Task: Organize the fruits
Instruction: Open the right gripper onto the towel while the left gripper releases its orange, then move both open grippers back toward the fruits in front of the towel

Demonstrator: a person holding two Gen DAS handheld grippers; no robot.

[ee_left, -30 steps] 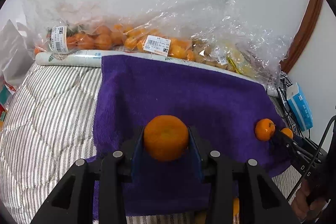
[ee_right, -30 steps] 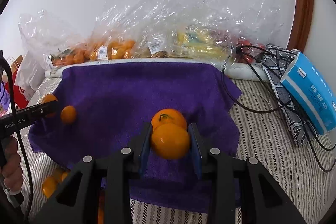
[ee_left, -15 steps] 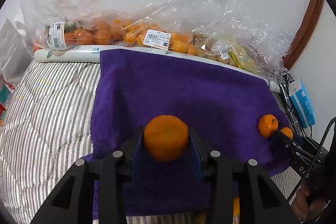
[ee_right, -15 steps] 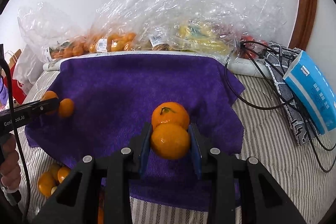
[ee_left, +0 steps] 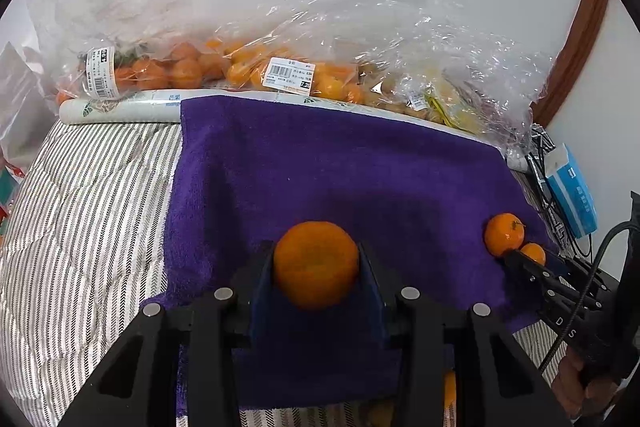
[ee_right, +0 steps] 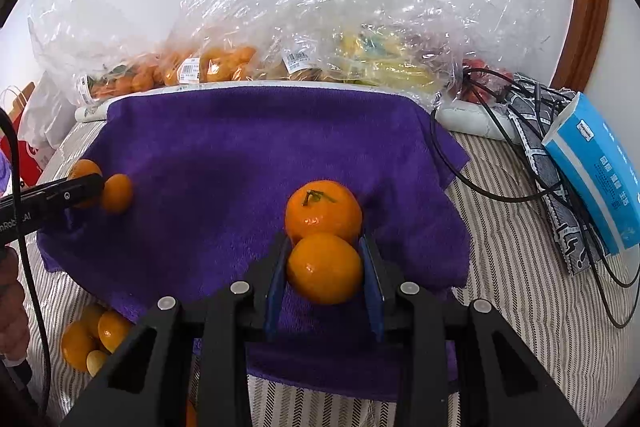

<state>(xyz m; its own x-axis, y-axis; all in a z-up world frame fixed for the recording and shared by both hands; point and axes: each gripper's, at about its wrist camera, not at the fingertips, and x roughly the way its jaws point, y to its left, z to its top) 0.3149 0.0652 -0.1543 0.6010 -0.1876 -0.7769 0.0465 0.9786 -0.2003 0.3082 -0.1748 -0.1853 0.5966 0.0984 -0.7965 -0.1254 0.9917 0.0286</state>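
Note:
A purple towel point(ee_left: 340, 179) point(ee_right: 240, 155) lies on the striped bed. My left gripper point(ee_left: 316, 267) is shut on an orange tangerine point(ee_left: 316, 263) above the towel's near left part. My right gripper point(ee_right: 324, 267) is shut on a smaller tangerine point(ee_right: 325, 267), right behind a stemmed tangerine point(ee_right: 323, 211) that rests on the towel. In the left wrist view the right gripper point(ee_left: 532, 263) and that stemmed tangerine point(ee_left: 504, 234) show at the towel's right edge. In the right wrist view the left gripper point(ee_right: 86, 189) shows at the left with a tangerine point(ee_right: 117, 193) next to it.
Clear plastic bags of tangerines point(ee_left: 192, 67) and other fruit point(ee_right: 380, 59) line the wall behind the towel. Several loose tangerines point(ee_right: 88, 335) lie on the bed by the towel's near left corner. A blue tissue pack point(ee_right: 596, 167) and black cables point(ee_right: 500, 195) lie at the right.
Both grippers have risen and pulled back a little with their tangerines still held. The stemmed tangerine has stayed on the towel.

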